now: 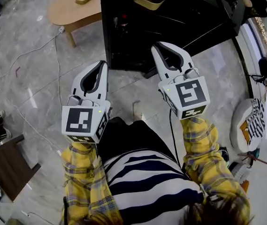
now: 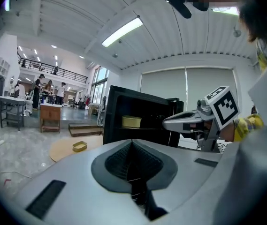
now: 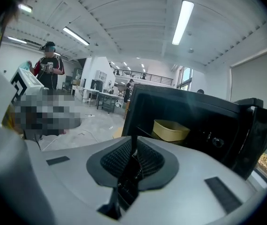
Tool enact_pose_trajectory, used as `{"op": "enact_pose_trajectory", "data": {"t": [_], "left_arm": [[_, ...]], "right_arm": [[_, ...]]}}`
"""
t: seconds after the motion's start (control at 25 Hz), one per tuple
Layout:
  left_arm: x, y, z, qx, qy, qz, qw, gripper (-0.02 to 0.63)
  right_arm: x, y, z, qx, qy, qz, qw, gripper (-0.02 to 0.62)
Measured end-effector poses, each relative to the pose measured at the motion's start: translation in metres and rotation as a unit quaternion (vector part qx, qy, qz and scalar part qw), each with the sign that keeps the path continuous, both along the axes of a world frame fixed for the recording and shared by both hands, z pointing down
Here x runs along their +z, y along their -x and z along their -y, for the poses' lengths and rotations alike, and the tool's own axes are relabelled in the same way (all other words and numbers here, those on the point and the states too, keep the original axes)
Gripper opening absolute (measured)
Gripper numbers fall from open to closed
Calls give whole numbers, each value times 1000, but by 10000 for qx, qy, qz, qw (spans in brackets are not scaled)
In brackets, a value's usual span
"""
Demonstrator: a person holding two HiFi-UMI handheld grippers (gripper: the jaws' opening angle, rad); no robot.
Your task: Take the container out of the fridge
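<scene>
Grey stone floor (image 1: 34,78) with loose cables across it. A low wooden table (image 1: 70,13) stands left of a black fridge (image 1: 121,48). The fridge door (image 3: 253,125) stands open, so the shelf can be reached. The yellow container (image 3: 171,129) sits on that shelf, inside and untouched. The left gripper (image 1: 102,64) and right gripper (image 1: 157,47) are both clenched and empty, pointed at the opening, well short of the container. Judgement: approach stage; the jaws must part before any grasp.
</scene>
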State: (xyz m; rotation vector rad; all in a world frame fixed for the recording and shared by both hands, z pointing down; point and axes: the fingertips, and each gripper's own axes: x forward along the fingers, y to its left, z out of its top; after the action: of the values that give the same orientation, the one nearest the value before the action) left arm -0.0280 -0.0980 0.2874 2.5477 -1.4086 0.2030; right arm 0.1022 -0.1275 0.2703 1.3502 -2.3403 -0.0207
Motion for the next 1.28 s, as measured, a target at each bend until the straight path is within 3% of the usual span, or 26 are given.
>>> {"op": "enact_pose_trajectory", "data": {"t": [0.6,1.28], "left_arm": [[29,-9,40,-893,33,-285,9956,14],[45,-32,67,-1081,-226,-413,9930,14]], "right_arm": [[13,1,73,-660,-243,-478,9964,52],[6,2,127,-785,-1159,-997,9851,107]]}}
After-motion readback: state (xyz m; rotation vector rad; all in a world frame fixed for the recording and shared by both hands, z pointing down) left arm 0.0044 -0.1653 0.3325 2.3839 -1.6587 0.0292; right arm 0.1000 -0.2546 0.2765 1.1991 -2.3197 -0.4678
